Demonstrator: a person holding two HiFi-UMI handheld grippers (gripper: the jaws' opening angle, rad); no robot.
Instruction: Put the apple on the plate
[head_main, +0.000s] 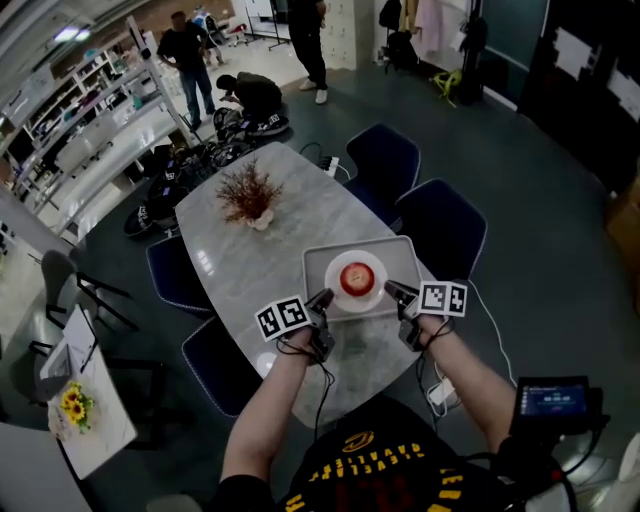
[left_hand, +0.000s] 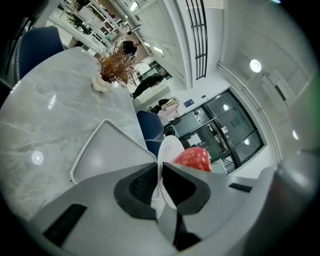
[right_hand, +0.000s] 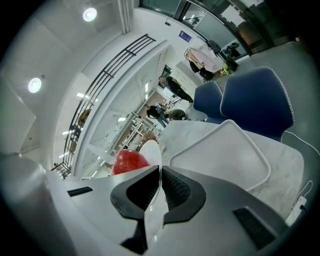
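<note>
A red apple (head_main: 357, 277) lies on a small white plate (head_main: 340, 268), which is over a grey tray (head_main: 320, 255) on the marble table. My left gripper (head_main: 325, 298) is shut on the plate's left rim and my right gripper (head_main: 392, 291) on its right rim. In the left gripper view the jaws of the left gripper (left_hand: 160, 167) pinch the thin plate (left_hand: 169, 147) edge, with the apple (left_hand: 195, 157) just beyond. In the right gripper view the right gripper (right_hand: 160, 172) clamps the plate (right_hand: 152, 150) rim, the apple (right_hand: 129, 161) to the left. Whether the plate touches the tray I cannot tell.
A dried plant in a small vase (head_main: 250, 198) stands at the table's far end. Blue chairs (head_main: 440, 225) ring the table (head_main: 230, 270). A side table with yellow flowers (head_main: 72, 405) is at the left. People (head_main: 190, 50) stand and crouch far back among cables.
</note>
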